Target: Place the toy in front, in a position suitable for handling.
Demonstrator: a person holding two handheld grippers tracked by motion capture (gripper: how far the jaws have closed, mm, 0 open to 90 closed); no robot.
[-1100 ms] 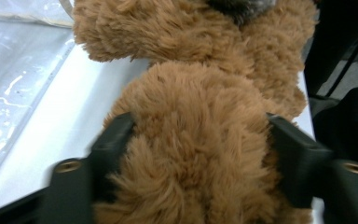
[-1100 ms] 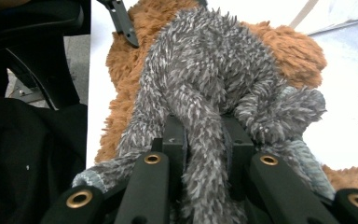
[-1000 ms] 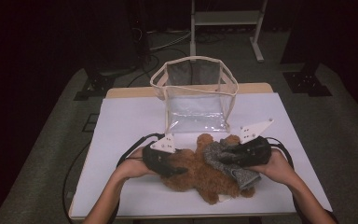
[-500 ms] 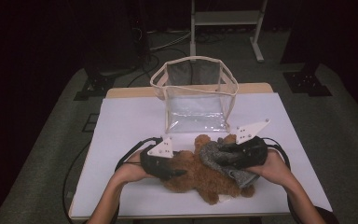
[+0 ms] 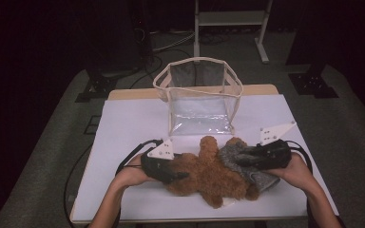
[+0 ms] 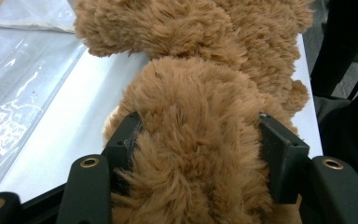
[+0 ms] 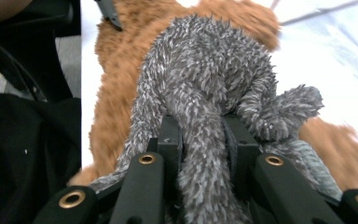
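Observation:
A brown teddy bear (image 5: 204,178) lies on the white table (image 5: 133,118) near its front edge, with a grey fuzzy garment (image 5: 233,156) on its right side. My left gripper (image 5: 178,175) comes in from the left. In the left gripper view it (image 6: 200,140) is shut on a thick furry part of the bear (image 6: 191,88), the pads pressed into the fur. My right gripper (image 5: 243,160) reaches in from the right. In the right gripper view it (image 7: 200,135) has just been closing and is shut on a fold of the grey garment (image 7: 205,70), over the bear (image 7: 114,93).
An open clear plastic bag (image 5: 199,95) with a cream rim stands upright behind the bear, in the middle of the table. Its clear plastic (image 6: 23,93) lies left of the bear in the left gripper view. Dark floor and stand legs (image 5: 228,19) lie beyond the table.
My right gripper has shifted a little to the right with the grey garment in its jaws. The left gripper and the bear have stayed where they were.

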